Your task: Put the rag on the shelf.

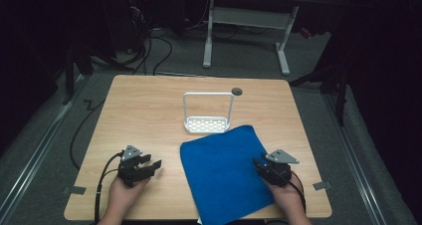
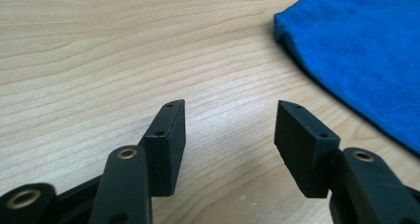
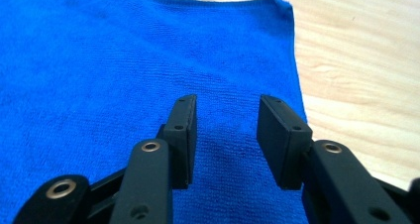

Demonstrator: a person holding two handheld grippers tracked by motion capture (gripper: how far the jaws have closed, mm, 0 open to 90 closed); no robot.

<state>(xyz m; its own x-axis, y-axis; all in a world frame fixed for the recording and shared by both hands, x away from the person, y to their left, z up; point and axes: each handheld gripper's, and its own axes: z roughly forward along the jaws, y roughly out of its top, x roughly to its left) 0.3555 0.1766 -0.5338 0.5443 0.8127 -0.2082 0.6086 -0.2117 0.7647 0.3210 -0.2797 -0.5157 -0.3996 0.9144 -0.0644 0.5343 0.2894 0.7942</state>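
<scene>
Blue cloth (image 1: 225, 172) flat on table (image 1: 144, 110), right tool (image 3: 226, 135) gaping over it

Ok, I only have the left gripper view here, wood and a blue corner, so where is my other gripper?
Observer: The right gripper sits at the right edge of the blue cloth, jaws open above the fabric with nothing between them.
Operator: Anything else on the table?
Observer: A white wire rack stands upright just past the cloth's far edge.
Operator: Does the cloth lie flat?
Observer: In the high view it lies spread out, turned at an angle, its near edge hanging over the near edge of the table.
</scene>
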